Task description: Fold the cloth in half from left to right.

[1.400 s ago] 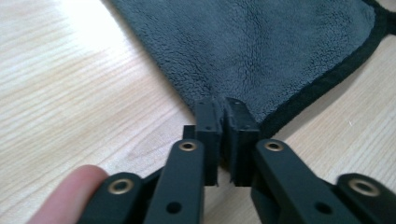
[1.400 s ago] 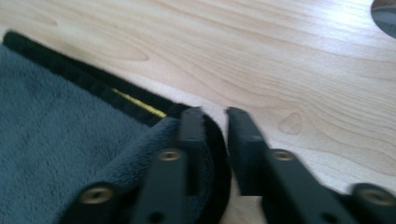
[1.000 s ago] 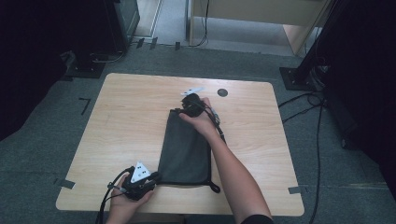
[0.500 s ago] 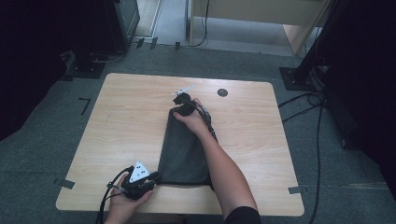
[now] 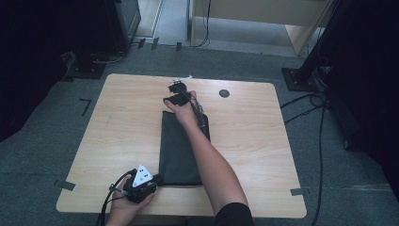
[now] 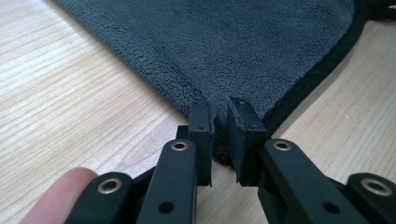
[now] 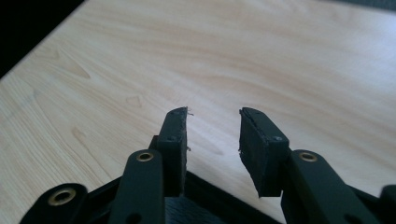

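**Three cameras, one table**

The high view hangs above the person's side and looks forward and down, taking in the whole wooden table (image 5: 122,122) and the grey floor around it from well back. The left gripper view sits low and very near, facing along its own jaws across a corner of the dark cloth (image 6: 224,51); that cloth (image 5: 176,146) and tabletop also lie in the high view. The right gripper view, equally close, looks across bare wood (image 7: 261,60) past the cloth's far end.

table (image 5: 263,141): light wood | floor (image 5: 339,188): grey carpet | cables (image 5: 306,101)
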The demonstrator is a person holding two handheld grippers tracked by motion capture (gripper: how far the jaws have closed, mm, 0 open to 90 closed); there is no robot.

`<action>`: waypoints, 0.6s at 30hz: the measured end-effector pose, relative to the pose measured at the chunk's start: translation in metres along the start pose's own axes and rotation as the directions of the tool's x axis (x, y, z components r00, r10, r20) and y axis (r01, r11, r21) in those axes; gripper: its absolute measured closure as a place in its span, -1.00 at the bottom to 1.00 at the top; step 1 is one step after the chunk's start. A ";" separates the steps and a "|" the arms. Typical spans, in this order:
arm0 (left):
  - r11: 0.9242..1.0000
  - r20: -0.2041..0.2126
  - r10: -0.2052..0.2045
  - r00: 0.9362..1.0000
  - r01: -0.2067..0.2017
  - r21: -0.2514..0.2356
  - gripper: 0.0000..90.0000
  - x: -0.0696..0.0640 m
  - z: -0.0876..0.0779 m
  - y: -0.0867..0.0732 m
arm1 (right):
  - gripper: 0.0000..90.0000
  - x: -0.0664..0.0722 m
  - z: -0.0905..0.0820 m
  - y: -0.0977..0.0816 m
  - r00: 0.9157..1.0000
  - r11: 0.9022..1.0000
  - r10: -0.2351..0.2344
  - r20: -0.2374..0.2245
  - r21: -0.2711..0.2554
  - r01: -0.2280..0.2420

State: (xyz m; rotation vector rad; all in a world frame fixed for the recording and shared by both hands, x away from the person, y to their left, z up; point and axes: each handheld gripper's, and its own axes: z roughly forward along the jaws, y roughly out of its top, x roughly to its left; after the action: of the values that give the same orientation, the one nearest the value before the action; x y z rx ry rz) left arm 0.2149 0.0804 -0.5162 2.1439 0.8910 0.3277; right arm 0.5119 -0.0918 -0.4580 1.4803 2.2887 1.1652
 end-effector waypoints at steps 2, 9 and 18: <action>1.000 0.002 -0.007 1.000 0.007 -0.001 0.74 0.001 0.000 0.000 | 0.39 -0.018 -0.021 -0.003 0.999 0.999 -0.022 0.033 -0.038 0.023; 1.000 0.020 -0.020 1.000 0.020 0.002 0.74 0.003 0.000 0.001 | 0.47 -0.072 -0.059 -0.028 0.997 0.999 0.014 0.079 -0.045 -0.010; 1.000 0.027 -0.015 1.000 0.015 0.000 0.77 0.004 0.001 0.001 | 0.46 -0.106 -0.065 -0.070 0.998 0.997 0.047 0.046 0.064 -0.050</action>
State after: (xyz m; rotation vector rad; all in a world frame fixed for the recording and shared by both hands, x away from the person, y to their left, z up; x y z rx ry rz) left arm 0.2188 0.0818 -0.5163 2.1354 0.8911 0.2909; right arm 0.4807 -0.2274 -0.4892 1.5769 2.2937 1.0688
